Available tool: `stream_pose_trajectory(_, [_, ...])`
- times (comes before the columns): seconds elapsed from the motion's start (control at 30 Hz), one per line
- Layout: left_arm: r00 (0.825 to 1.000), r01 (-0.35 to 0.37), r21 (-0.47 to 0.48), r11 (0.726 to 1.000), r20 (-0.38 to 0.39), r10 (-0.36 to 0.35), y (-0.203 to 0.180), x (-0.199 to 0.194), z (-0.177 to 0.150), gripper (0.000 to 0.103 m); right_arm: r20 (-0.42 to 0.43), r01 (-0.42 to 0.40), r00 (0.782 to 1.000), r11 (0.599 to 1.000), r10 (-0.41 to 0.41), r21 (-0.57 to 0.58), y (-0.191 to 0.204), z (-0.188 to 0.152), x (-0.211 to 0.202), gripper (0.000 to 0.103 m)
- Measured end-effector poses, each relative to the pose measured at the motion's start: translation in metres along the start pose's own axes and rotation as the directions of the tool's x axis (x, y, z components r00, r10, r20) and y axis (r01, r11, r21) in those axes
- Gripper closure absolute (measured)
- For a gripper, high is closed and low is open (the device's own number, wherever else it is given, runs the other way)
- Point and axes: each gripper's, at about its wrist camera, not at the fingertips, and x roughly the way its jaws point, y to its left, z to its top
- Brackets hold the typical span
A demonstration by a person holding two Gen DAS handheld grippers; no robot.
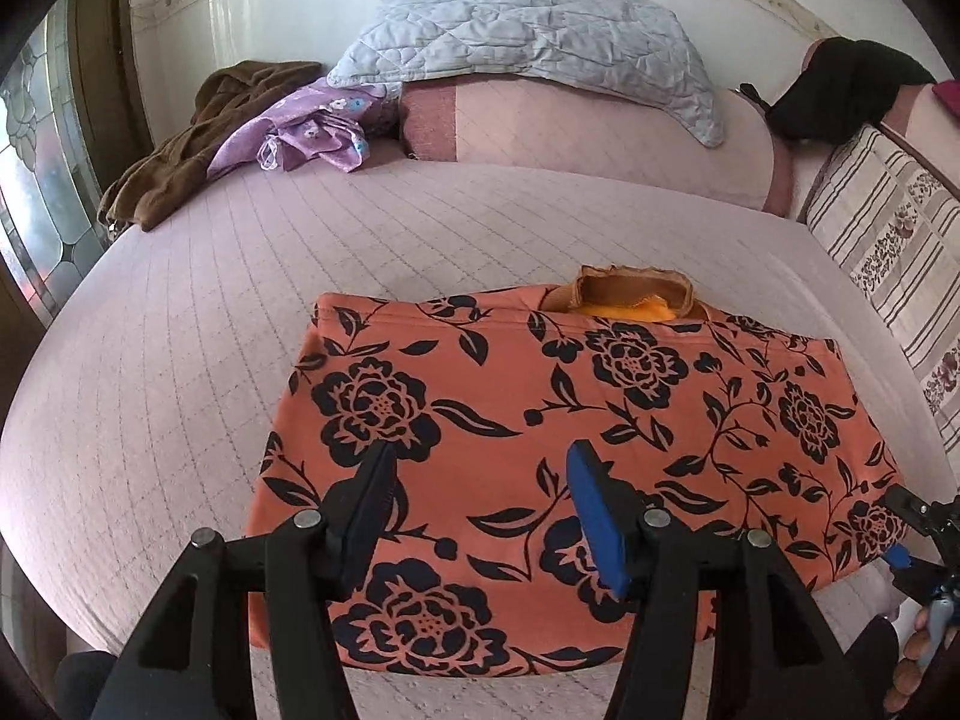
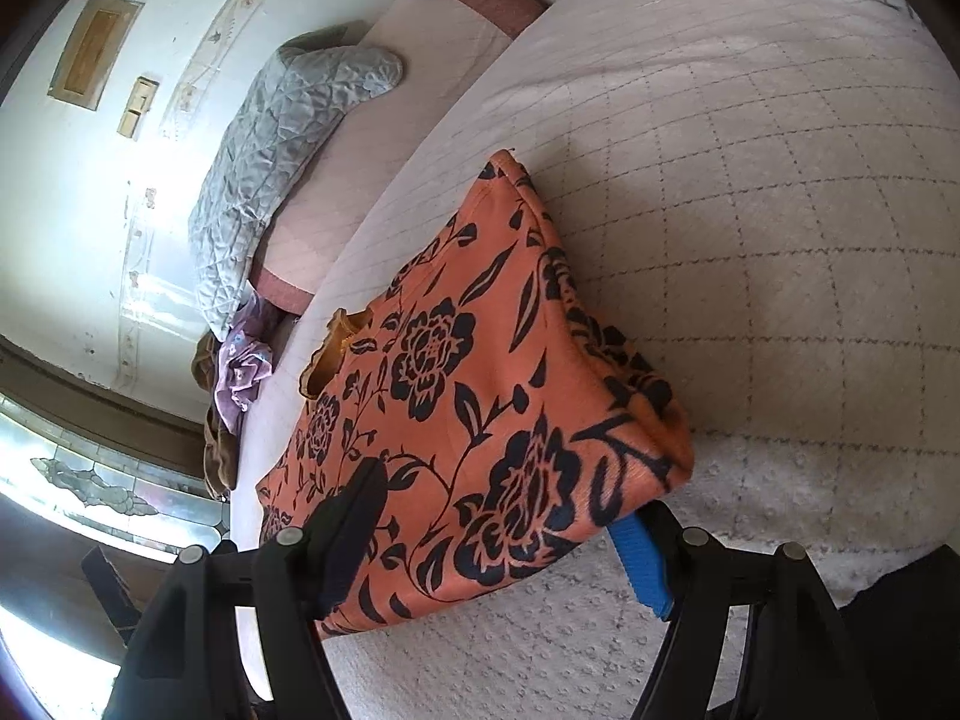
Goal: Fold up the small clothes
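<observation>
An orange garment with black flower print (image 1: 540, 420) lies folded flat on the pale quilted bed (image 1: 180, 312); its tan collar (image 1: 630, 291) shows at the far edge. My left gripper (image 1: 480, 456) is open and empty, hovering over the garment's near half. My right gripper (image 2: 498, 492) is open, its jaws wide apart around the garment's near right corner (image 2: 510, 420); the blue pad (image 2: 642, 558) sits under the cloth edge. The right gripper also shows in the left wrist view (image 1: 912, 534) at the garment's right edge.
A brown garment (image 1: 180, 138) and a purple flowered one (image 1: 300, 126) lie at the bed's far left. A grey quilted pillow (image 1: 528, 36) rests on a pink bolster. A striped cushion (image 1: 888, 252) and dark cloth (image 1: 840, 84) line the right side.
</observation>
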Motion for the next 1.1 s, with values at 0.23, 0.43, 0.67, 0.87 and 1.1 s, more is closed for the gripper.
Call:
stream_pose_trajectory(0.23, [1.000,0.005,0.004,1.000,-0.016,-0.005,-0.011,0.005,0.001,0.040,0.010,0.012,1.000,1.000,-0.012,-0.006,0.001,0.003,0.006,0.030])
stream_pose_trajectory(0.43, [0.999,0.012,0.029,1.000,-0.049,-0.011,-0.026,0.022,-0.002,0.039,-0.010,0.065,0.998,0.998,-0.065,-0.024,0.001,0.005,0.015,0.054])
stream_pose_trajectory(0.67, [0.990,0.002,0.111,0.994,-0.142,0.014,-0.054,0.070,-0.025,0.036,0.012,0.055,0.998,0.997,-0.056,0.049,-0.009,0.011,0.017,0.044])
stream_pose_trajectory(0.87, [0.998,0.012,0.104,0.994,-0.061,-0.006,-0.056,0.043,-0.018,0.036,0.033,0.145,0.989,0.986,-0.143,-0.087,0.019,0.014,0.014,0.090])
stream_pose_trajectory(1.1, [0.992,0.018,0.103,0.995,-0.123,-0.005,-0.056,0.058,-0.025,0.036,-0.017,0.138,0.990,0.990,-0.138,0.000,0.001,0.013,0.026,0.079])
